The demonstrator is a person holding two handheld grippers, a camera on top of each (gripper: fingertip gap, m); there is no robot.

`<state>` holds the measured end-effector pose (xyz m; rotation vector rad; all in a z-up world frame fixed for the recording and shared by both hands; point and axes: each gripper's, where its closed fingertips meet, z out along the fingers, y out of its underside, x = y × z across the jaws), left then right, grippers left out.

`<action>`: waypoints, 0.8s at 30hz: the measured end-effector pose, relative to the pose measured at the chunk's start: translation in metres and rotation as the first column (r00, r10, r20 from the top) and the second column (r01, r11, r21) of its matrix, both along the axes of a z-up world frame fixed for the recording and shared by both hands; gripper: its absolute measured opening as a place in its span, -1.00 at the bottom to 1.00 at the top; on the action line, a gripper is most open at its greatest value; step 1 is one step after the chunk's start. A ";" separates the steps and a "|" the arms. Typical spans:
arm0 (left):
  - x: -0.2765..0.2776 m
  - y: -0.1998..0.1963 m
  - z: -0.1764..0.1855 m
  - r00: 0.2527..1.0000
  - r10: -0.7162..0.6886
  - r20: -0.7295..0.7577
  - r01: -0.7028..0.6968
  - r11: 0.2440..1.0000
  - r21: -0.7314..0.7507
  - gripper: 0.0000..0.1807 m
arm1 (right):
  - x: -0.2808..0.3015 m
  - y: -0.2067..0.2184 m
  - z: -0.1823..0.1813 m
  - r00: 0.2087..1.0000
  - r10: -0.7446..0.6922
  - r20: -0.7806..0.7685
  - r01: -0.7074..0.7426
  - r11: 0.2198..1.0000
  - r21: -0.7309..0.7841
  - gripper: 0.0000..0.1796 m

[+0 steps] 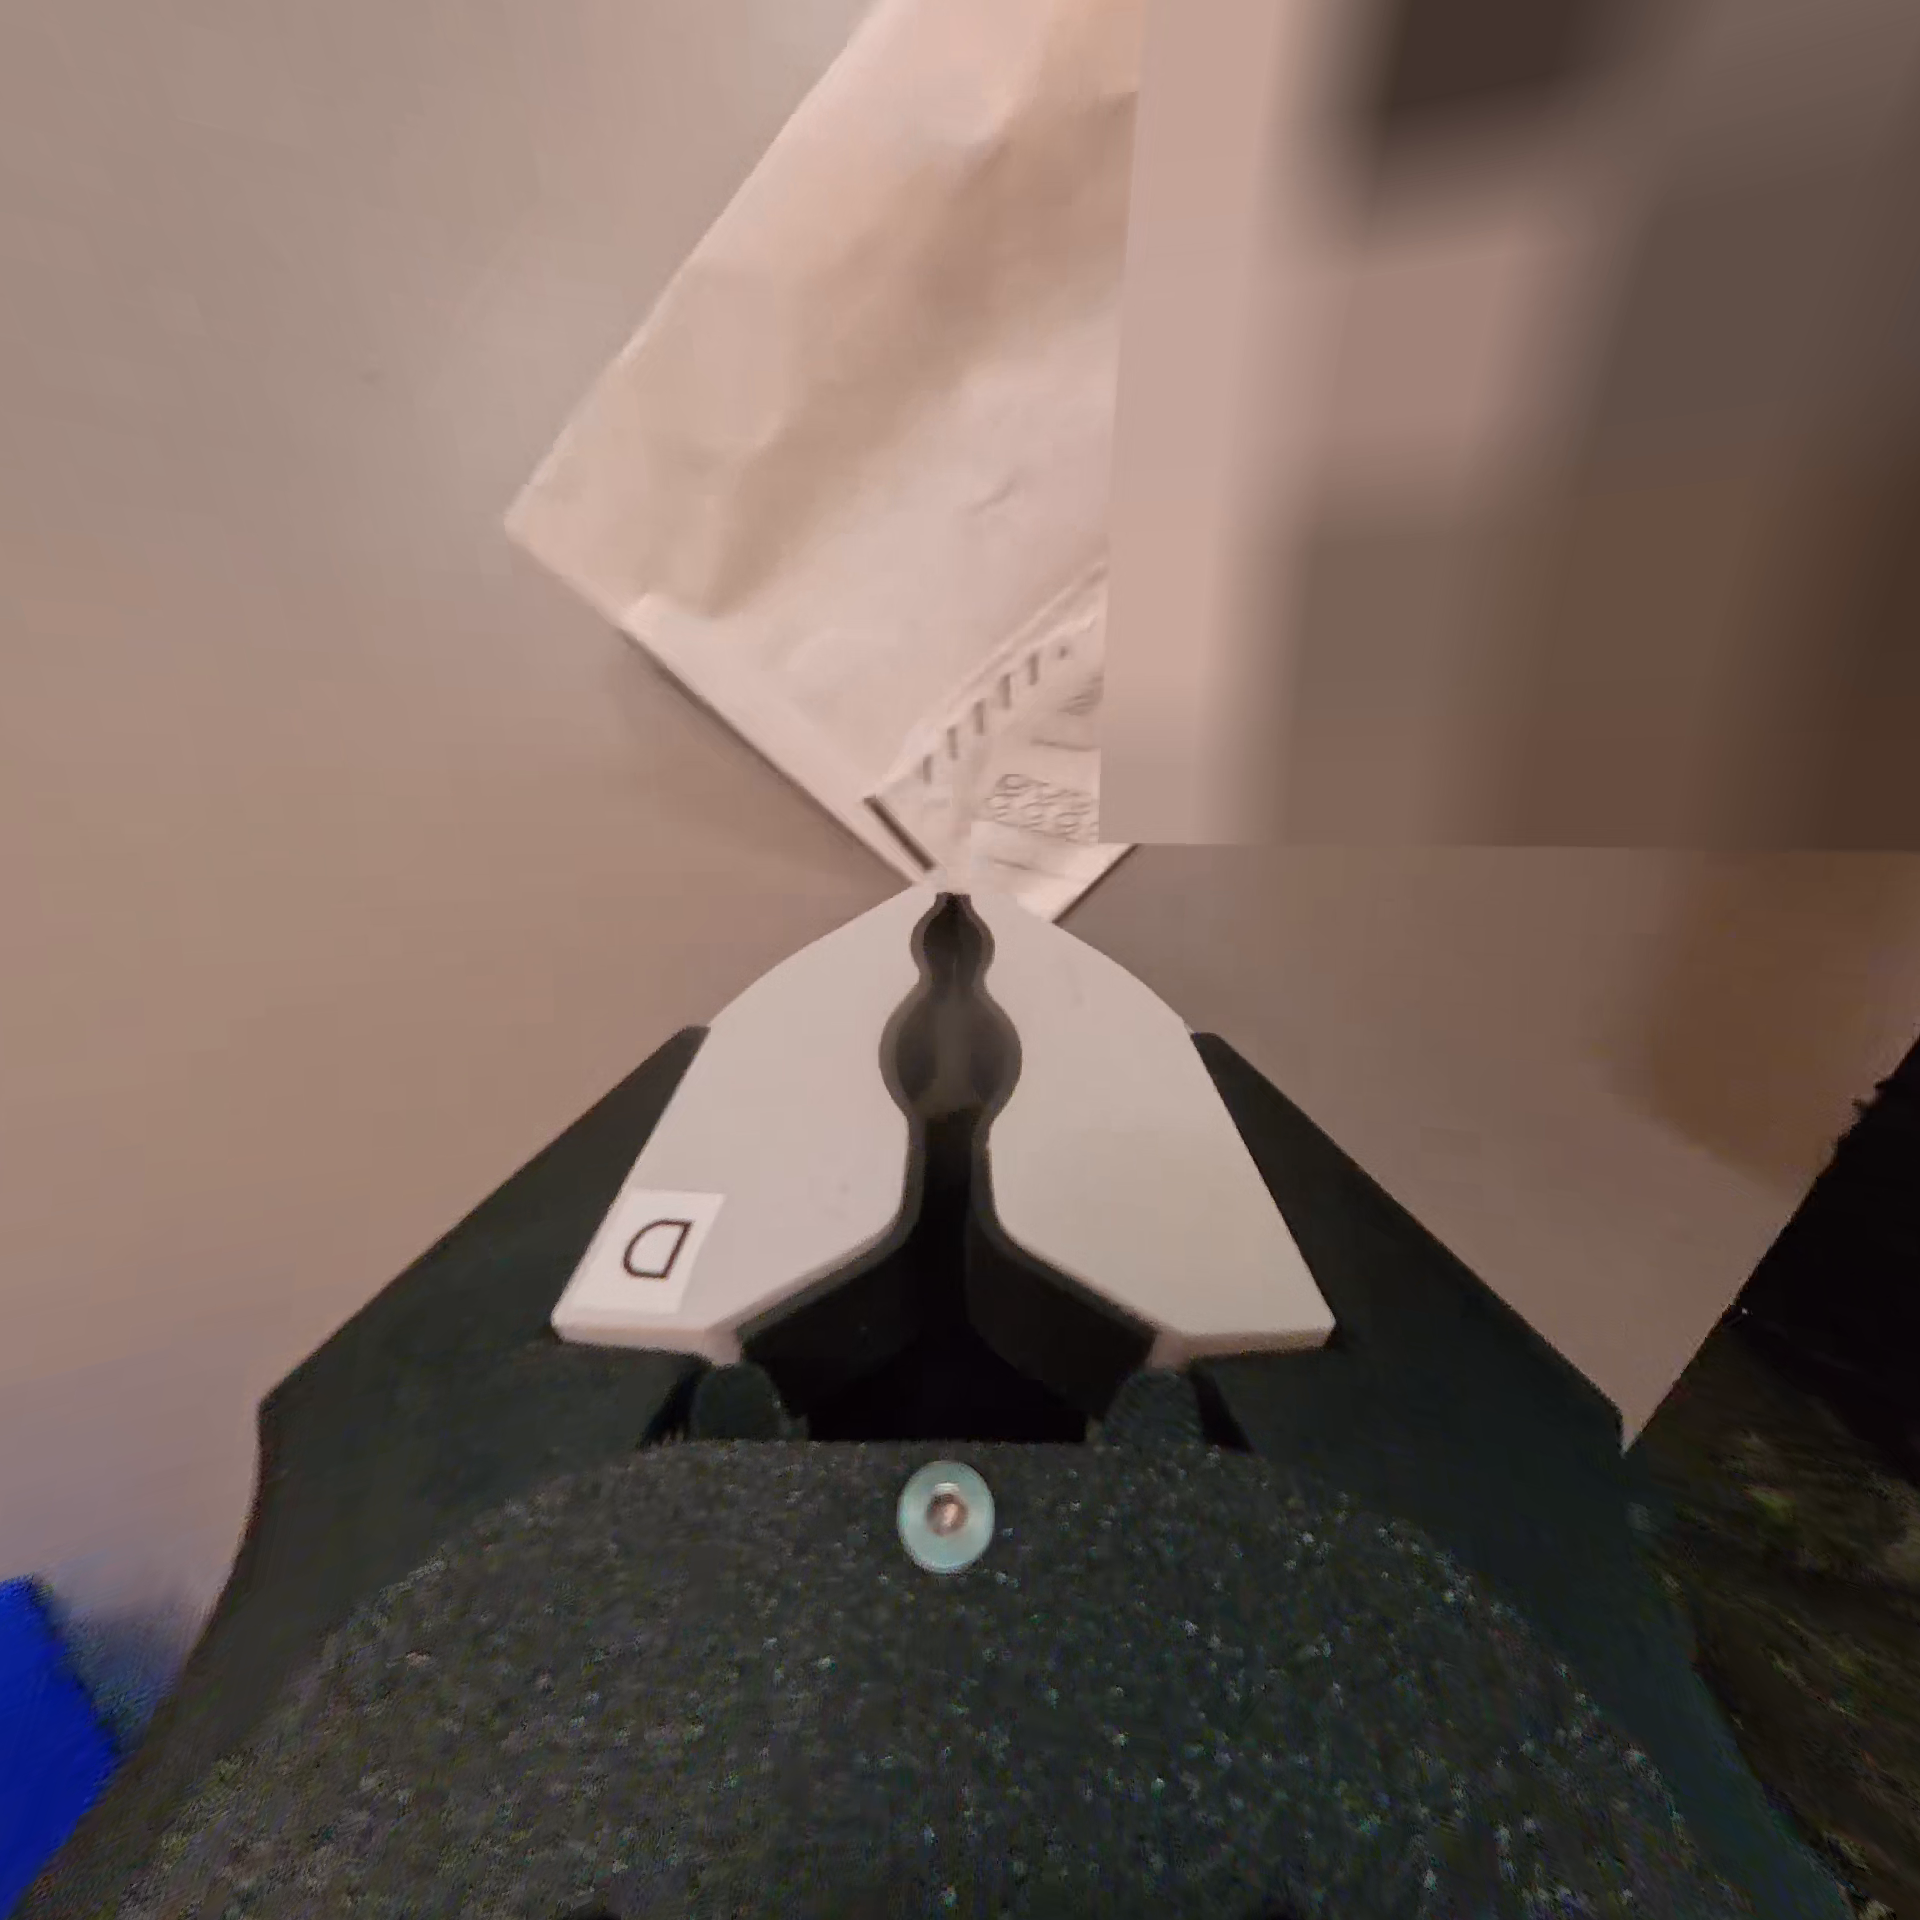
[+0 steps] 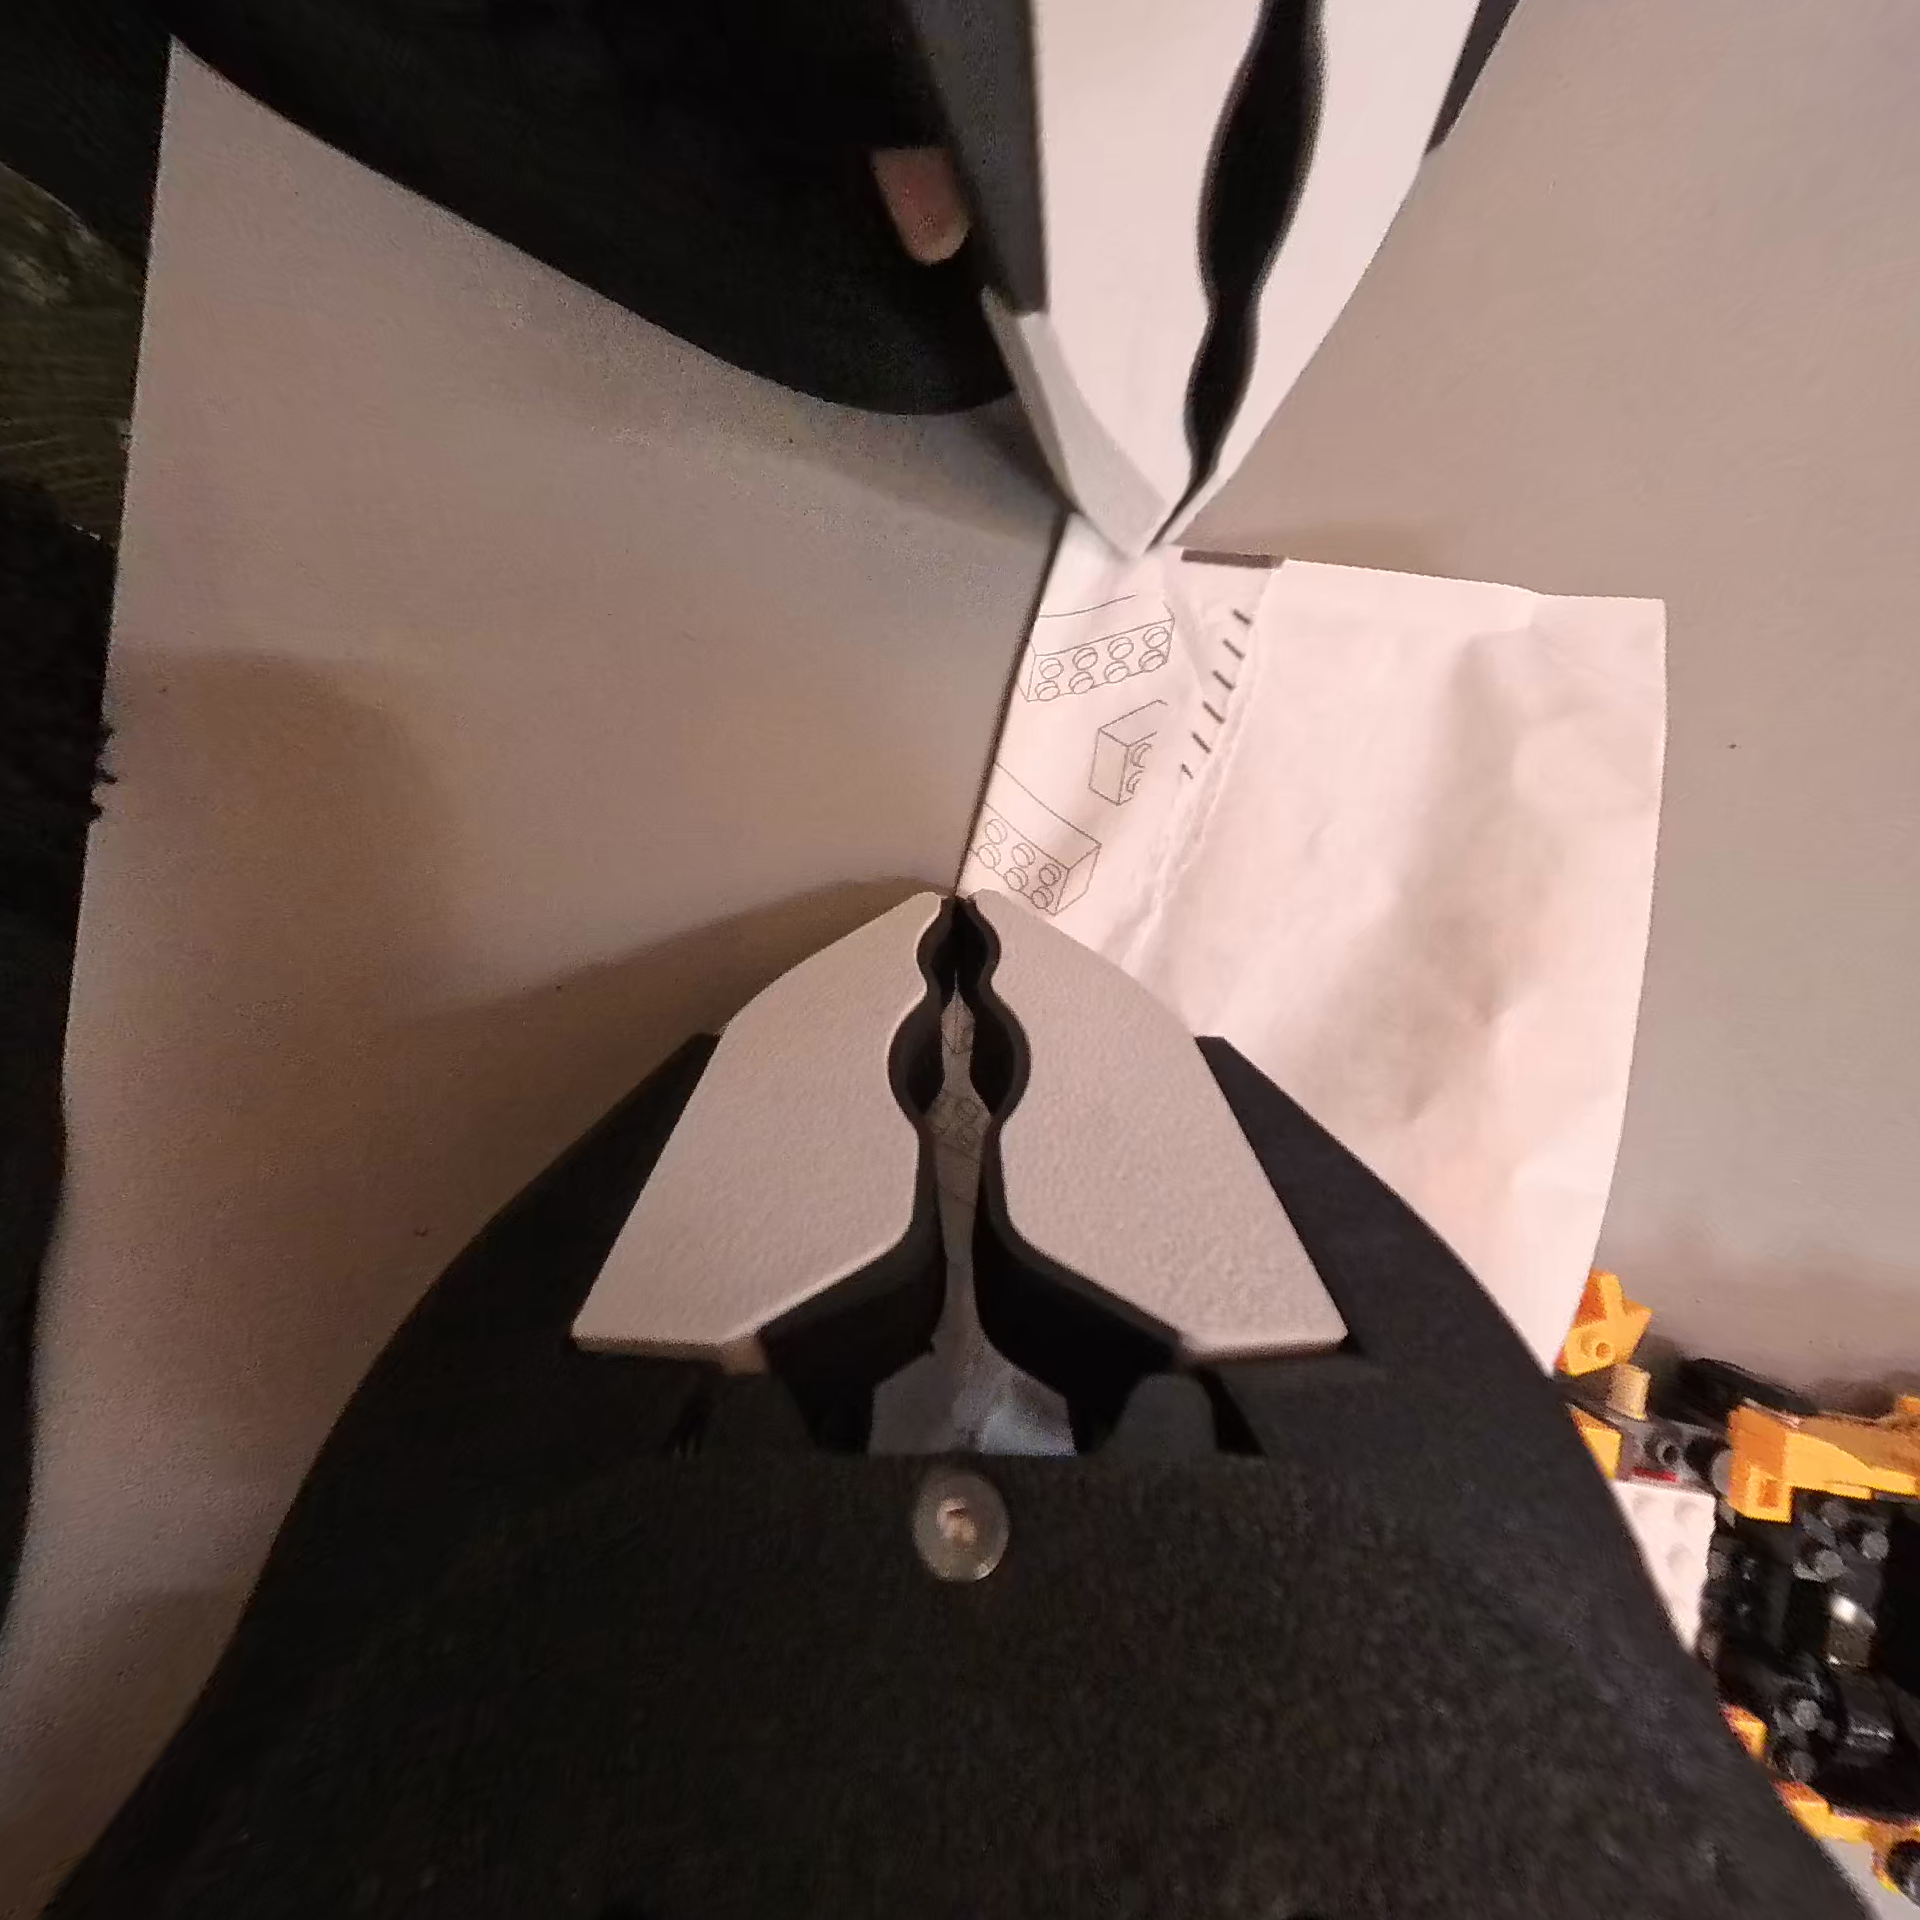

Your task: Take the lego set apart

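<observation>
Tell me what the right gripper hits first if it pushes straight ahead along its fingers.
The right gripper already looks shut on the white paper bag. Straight ahead, it would likely meet the left gripper, pinching the bag's far corner; depth is unclear.

Warm, dim light fell on my desk (image 2: 520,675), my tongs (image 2: 951,914) casting soft shadows. Wide-angle bending curved the edges; the paper bag (image 1: 831,468) looked slightly motion-blurred.

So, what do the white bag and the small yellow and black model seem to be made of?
The white bag looks like thin matte paper: it shows creases, a stitched or perforated seam and printed line drawings. The yellow and black model looks like hard, slightly glossy plastic bricks, with studs and sharp moulded edges. Both hand-held grippers pinch the bag's edge.
</observation>
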<state>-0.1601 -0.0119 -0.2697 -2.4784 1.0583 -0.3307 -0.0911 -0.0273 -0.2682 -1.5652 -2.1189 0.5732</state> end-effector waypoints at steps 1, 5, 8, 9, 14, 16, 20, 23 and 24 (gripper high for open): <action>-0.003 -0.001 0.000 1.000 0.003 -0.002 -0.003 1.000 -0.021 -1.00 | 0.000 0.000 0.000 1.000 -0.001 -0.001 0.001 1.000 0.004 -1.00; -0.004 -0.002 -0.001 0.996 -0.059 -0.067 0.058 0.998 -0.015 -0.99 | 0.000 0.000 0.000 1.000 -0.012 -0.005 0.012 1.000 -0.001 -1.00; -0.007 -0.002 0.003 0.994 -0.069 -0.088 0.070 0.997 0.011 -1.00 | 0.000 0.000 0.001 1.000 -0.015 -0.008 0.015 1.000 0.004 -1.00; -0.002 -0.003 0.010 0.996 -0.075 -0.038 0.077 0.997 0.032 -1.00 | 0.000 0.000 0.001 1.000 -0.016 -0.008 0.016 1.000 0.003 -1.00; 0.018 -0.012 0.026 0.986 -0.163 0.028 0.159 0.981 0.110 -1.00 | 0.000 0.000 0.001 1.000 -0.016 0.000 0.016 1.000 -0.003 -1.00; 0.021 -0.011 0.029 0.985 -0.171 0.040 0.164 0.977 0.134 -1.00 | 0.000 0.000 0.001 1.000 -0.020 -0.002 0.020 1.000 -0.005 -1.00; 0.023 -0.020 0.061 0.970 -0.197 0.144 0.168 0.967 0.193 -1.00 | 0.000 0.000 0.001 1.000 -0.029 -0.004 0.028 1.000 -0.011 -1.00; 0.029 -0.030 0.059 0.960 -0.238 0.145 0.210 0.960 0.183 -1.00 | -0.001 0.000 0.001 1.000 -0.027 0.000 0.027 0.999 -0.017 -1.00; 0.030 -0.027 0.047 0.967 -0.233 0.099 0.213 0.961 0.179 -1.00 | -0.001 0.000 0.001 1.000 -0.026 0.001 0.026 1.000 -0.017 -1.00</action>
